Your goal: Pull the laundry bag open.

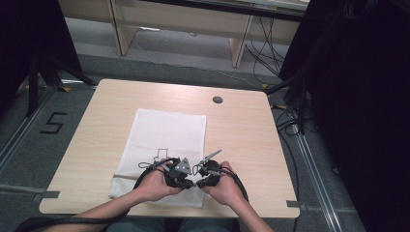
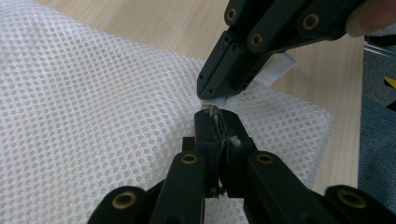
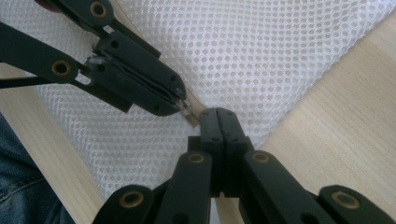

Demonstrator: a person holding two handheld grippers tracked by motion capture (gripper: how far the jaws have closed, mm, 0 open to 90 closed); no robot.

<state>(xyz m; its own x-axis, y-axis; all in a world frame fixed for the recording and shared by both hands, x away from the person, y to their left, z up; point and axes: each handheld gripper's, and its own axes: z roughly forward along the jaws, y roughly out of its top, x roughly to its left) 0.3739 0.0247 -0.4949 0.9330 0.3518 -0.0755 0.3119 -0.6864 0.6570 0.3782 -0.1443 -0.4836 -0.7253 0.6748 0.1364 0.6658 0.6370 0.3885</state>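
Note:
A white mesh bag (image 1: 164, 133) lies flat on the wooden table (image 1: 241, 130). Both grippers meet tip to tip at its near edge. My left gripper (image 2: 215, 115) is shut on a small metal piece, apparently the zipper pull (image 2: 210, 110), also seen in the right gripper view as the zipper pull (image 3: 190, 114). My right gripper (image 3: 218, 114) is shut on the bag's edge; in the left gripper view the right gripper (image 2: 211, 93) pinches a white fabric tab (image 2: 280, 70). From above, the left gripper (image 1: 191, 184) and right gripper (image 1: 199, 183) sit close together in the person's hands.
A round cable hole (image 1: 217, 100) sits at the table's far right. Bare wood stretches to the right of the bag. Black curtains and stand legs (image 1: 43, 72) flank the table, and cables (image 1: 290, 121) trail on the floor at right.

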